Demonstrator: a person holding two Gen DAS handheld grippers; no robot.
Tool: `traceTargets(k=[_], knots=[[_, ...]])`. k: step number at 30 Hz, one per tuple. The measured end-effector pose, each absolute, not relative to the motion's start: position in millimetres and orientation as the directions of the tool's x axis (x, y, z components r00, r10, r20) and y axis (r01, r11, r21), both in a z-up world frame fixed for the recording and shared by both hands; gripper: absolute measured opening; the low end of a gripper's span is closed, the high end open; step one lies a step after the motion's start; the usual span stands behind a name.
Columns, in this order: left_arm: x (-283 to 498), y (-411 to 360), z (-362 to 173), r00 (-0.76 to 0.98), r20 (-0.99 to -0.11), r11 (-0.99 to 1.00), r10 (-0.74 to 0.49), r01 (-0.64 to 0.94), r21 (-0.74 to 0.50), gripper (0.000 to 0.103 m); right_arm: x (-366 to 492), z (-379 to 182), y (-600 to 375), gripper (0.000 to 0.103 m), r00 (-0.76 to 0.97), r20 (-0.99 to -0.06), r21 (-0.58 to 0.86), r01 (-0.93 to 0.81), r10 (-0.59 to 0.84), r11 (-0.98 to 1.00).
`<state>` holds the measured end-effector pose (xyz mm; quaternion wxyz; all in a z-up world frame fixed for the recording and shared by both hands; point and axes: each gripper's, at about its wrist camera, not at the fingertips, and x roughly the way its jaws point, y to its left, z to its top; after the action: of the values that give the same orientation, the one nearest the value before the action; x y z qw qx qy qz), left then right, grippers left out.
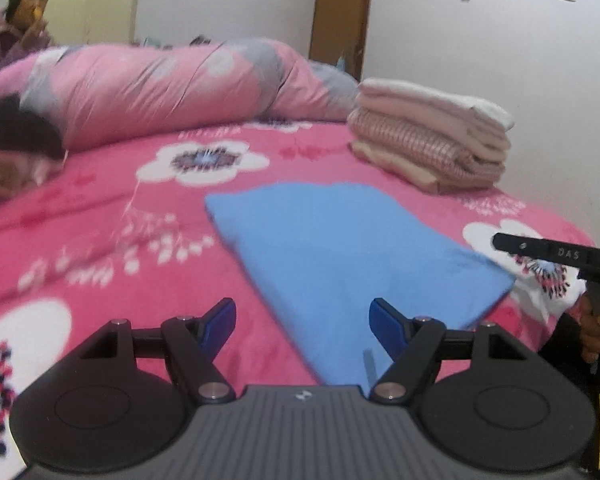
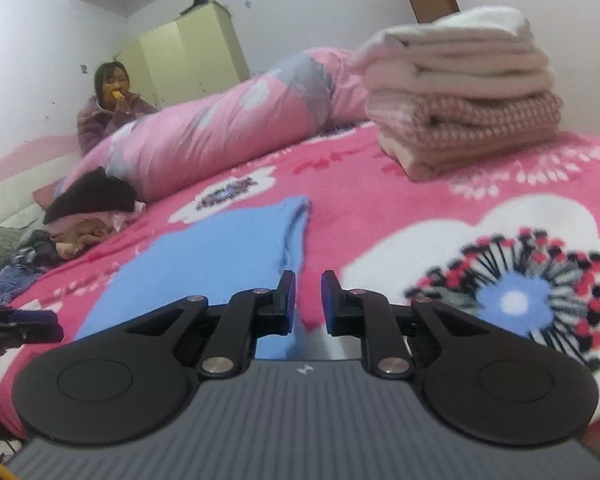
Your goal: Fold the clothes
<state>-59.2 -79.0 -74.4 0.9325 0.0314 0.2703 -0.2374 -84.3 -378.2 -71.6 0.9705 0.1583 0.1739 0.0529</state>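
While "DAS" shows on the right tongs [image 1: 500, 242], narrowly parted, empty, left tongs [image 1: 302, 314] wide apart over blue garment [image 1: 352, 248].

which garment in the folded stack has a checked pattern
The pink-and-white checked piece in the middle of the folded stack. The layers above it are plain white and pale pink, and the ones beneath are plain cream.

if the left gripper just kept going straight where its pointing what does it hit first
Most likely the blue garment lying flat on the pink floral bedspread. The left gripper points down at it with open, empty jaws. Depth is hard to judge through the fisheye.
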Motion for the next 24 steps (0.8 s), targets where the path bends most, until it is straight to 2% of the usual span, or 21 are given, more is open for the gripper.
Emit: traceTargets(k=[5,9,13,15,17,19,22,24], knots=[[-54,-111,-68,0.733,-0.493,0.845,-0.469,0.535,-0.008,0.074,-66,-65,-350,0.014,0.917,-0.296,0.312,-0.172,0.267,0.935],[-43,-140,-78,0.697,-0.520,0.807,-0.494,0.590,0.025,0.074,-47,-72,-328,0.014,0.888,-0.334,0.285,-0.223,0.315,0.932],[-27,-149,-96,0.643,-0.589,0.804,-0.489,0.595,-0.017,0.069,-35,-82,-341,0.007,0.883,-0.390,0.278,-0.159,0.262,0.947],[-25,-146,-100,0.637,-0.590,0.803,-0.496,0.595,-0.033,0.069,-35,-84,-359,0.006,0.890,-0.396,0.301,-0.107,0.226,0.948],[-25,-142,-102,0.634,-0.587,0.801,-0.504,0.597,-0.042,0.070,-38,-86,-377,0.011,0.895,-0.415,0.316,-0.026,0.163,0.948],[-24,-142,-102,0.633,-0.587,0.802,-0.505,0.596,-0.048,0.070,-41,-87,-397,0.010,0.896,-0.423,0.377,0.040,0.134,0.925],[-24,-142,-103,0.635,-0.585,0.803,-0.505,0.593,-0.050,0.070,-50,-77,-400,0.015,0.913,-0.395,0.358,0.056,0.096,0.932],[-24,-142,-103,0.635,-0.584,0.802,-0.505,0.595,-0.047,0.071,-54,-71,-394,0.015,0.920,-0.369,0.360,0.011,0.131,0.933]])
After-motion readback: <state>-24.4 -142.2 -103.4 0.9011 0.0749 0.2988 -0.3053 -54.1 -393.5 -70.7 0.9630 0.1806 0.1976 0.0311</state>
